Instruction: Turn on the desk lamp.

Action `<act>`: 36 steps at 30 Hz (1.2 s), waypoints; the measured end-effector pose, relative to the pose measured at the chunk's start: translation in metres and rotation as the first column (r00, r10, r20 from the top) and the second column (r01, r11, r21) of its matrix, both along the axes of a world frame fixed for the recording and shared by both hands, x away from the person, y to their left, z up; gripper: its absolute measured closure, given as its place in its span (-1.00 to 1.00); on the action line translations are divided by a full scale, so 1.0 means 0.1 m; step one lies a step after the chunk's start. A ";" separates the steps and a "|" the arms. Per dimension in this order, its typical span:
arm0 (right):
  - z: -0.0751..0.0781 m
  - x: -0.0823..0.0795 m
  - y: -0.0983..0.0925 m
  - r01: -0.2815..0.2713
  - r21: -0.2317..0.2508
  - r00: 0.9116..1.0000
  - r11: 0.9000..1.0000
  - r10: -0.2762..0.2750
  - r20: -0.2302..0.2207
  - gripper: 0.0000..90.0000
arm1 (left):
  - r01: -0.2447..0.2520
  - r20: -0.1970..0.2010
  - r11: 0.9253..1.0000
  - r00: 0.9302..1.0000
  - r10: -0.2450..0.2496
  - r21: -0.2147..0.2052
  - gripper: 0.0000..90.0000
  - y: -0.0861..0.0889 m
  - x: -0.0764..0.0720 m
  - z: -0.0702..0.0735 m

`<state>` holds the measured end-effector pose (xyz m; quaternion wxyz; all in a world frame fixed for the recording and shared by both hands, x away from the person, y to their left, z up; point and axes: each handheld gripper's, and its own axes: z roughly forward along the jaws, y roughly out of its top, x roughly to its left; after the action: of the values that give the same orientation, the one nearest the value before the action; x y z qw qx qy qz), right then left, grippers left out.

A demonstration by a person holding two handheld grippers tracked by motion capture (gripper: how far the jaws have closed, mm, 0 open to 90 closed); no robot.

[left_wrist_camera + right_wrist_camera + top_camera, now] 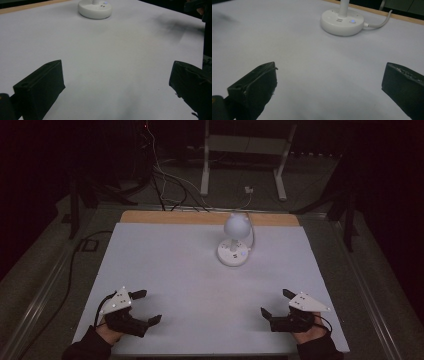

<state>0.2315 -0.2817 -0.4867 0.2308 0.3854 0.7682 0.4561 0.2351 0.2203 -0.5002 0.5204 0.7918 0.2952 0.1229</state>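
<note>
A white sheet covers the table, leaving a strip of wooden edge bare at the far side. Toward the back stands a small white lamp, round-headed on a disc base, a blue light glowing on it, its cord trailing off. Cables and a white frame sit on the dim floor beyond.

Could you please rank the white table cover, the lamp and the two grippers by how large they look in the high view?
1. White table cover, by far the largest.
2. Left gripper and right gripper: these look alike, so I would not rank one above the other.
3. Lamp, slightly smaller, though it stands farther from the camera.
</note>
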 end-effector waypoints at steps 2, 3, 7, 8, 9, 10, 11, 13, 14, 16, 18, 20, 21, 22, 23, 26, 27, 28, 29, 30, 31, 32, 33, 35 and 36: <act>0.03 0.00 0.01 0.004 0.003 1.000 1.000 -0.004 -0.010 -1.00 | 0.000 0.000 1.000 1.000 0.000 -0.001 -0.99 0.00 0.00 0.00; 0.03 0.00 0.01 0.004 0.003 1.000 1.000 -0.004 -0.010 -1.00 | 0.001 0.000 1.000 1.000 -0.001 0.001 -0.99 0.00 0.00 0.00; 0.11 0.02 0.03 0.011 -0.007 1.000 1.000 -0.011 -0.016 -1.00 | 0.002 -0.002 1.000 1.000 -0.002 -0.002 -0.99 0.00 0.00 0.00; 0.13 0.02 0.03 0.012 -0.004 1.000 1.000 -0.012 -0.019 -1.00 | 0.001 -0.003 1.000 1.000 -0.001 -0.001 -0.99 0.00 0.00 0.00; 0.15 0.03 0.03 0.012 -0.002 1.000 1.000 -0.012 -0.024 -1.00 | 0.001 -0.004 1.000 1.000 -0.001 0.000 -0.99 0.00 0.00 0.00; 0.19 0.05 0.05 0.008 -0.016 1.000 1.000 -0.008 -0.019 -1.00 | 0.001 -0.004 1.000 1.000 -0.002 -0.003 -0.99 0.00 0.00 0.00; 0.19 0.05 0.05 0.008 -0.016 1.000 1.000 -0.008 -0.019 -1.00 | 0.001 -0.004 1.000 1.000 -0.002 -0.003 -0.99 0.00 0.00 0.00; 0.23 0.08 0.05 0.007 -0.009 1.000 1.000 -0.007 -0.023 -1.00 | 0.002 -0.004 1.000 1.000 -0.002 -0.005 -0.99 0.00 0.00 0.00; 0.27 0.11 0.06 0.008 0.000 1.000 1.000 -0.008 -0.023 -1.00 | 0.002 -0.004 1.000 1.000 -0.002 -0.005 -0.99 0.00 0.00 0.00; 0.30 0.13 0.08 0.006 0.000 1.000 1.000 -0.006 -0.018 -1.00 | 0.002 -0.004 1.000 1.000 -0.002 -0.005 -0.99 0.00 0.00 0.00; 0.33 0.16 0.09 0.003 0.006 1.000 1.000 -0.003 -0.017 -1.00 | 0.001 -0.004 1.000 1.000 -0.001 -0.010 -0.99 0.00 0.01 0.00; 0.35 0.18 0.11 0.000 0.011 1.000 1.000 0.000 -0.017 -1.00 | 0.001 -0.005 1.000 1.000 -0.001 -0.009 -0.99 0.00 0.00 0.00; 0.37 0.19 0.12 -0.002 0.009 1.000 1.000 0.003 -0.016 -1.00 | 0.001 -0.005 1.000 1.000 -0.001 -0.008 -0.99 0.00 0.00 0.00; 0.37 0.19 0.12 -0.002 0.009 1.000 1.000 0.003 -0.016 -1.00 | 0.001 -0.005 1.000 1.000 -0.001 -0.010 -0.99 0.00 0.00 0.00; 0.39 0.22 0.14 -0.005 0.005 1.000 1.000 0.005 -0.010 -1.00 | 0.002 -0.005 1.000 1.000 -0.002 -0.012 -0.99 0.00 0.01 0.00; 0.43 0.26 0.18 -0.008 0.011 1.000 1.000 0.008 -0.007 -1.00 | 0.000 -0.006 1.000 1.000 -0.001 -0.010 -0.99 0.00 0.00 0.00; 0.43 0.26 0.18 -0.008 0.011 1.000 1.000 0.008 -0.007 -1.00 | 0.000 -0.006 1.000 1.000 0.000 -0.010 -0.99 0.00 0.00 0.00; 0.44 0.27 0.19 -0.012 0.009 1.000 1.000 0.012 -0.003 -1.00 | 0.001 -0.005 1.000 1.000 -0.001 -0.013 -0.99 0.00 0.00 0.00; 0.47 0.30 0.22 -0.016 0.004 1.000 1.000 0.016 0.003 -1.00 | 0.002 -0.006 1.000 1.000 -0.002 -0.015 -0.99 0.00 0.01 0.00; 0.48 0.32 0.23 -0.016 0.008 1.000 1.000 0.016 0.003 -1.00 | 0.001 -0.007 1.000 1.000 -0.001 -0.014 -0.99 0.00 0.00 0.00; 0.49 0.33 0.24 -0.018 0.012 1.000 1.000 0.017 0.004 -1.00 | 0.001 -0.006 1.000 1.000 -0.001 -0.012 -0.99 0.00 0.00 0.00; 0.50 0.35 0.26 -0.021 0.012 1.000 1.000 0.020 0.009 -1.00 | 0.002 -0.006 1.000 1.000 -0.002 -0.012 -0.99 0.00 0.00 0.00; 0.52 0.36 0.27 -0.023 0.010 1.000 1.000 0.023 0.016 -1.00 | 0.003 -0.006 1.000 1.000 -0.003 -0.012 -0.99 0.00 0.00 0.00; 0.55 0.39 0.29 -0.024 0.012 0.999 1.000 0.024 0.022 -1.00 | 0.004 -0.007 1.000 1.000 -0.004 -0.015 -0.99 0.00 0.00 0.00; 0.56 0.41 0.30 -0.027 0.015 0.999 1.000 0.026 0.025 -1.00 | 0.004 -0.008 1.000 1.000 -0.004 -0.013 -0.99 0.00 0.00 0.00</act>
<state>0.2725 -0.2513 -0.4308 0.2313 0.3713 0.7667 0.4699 0.2354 0.2205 -0.4999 0.5246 0.7894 0.2965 0.1171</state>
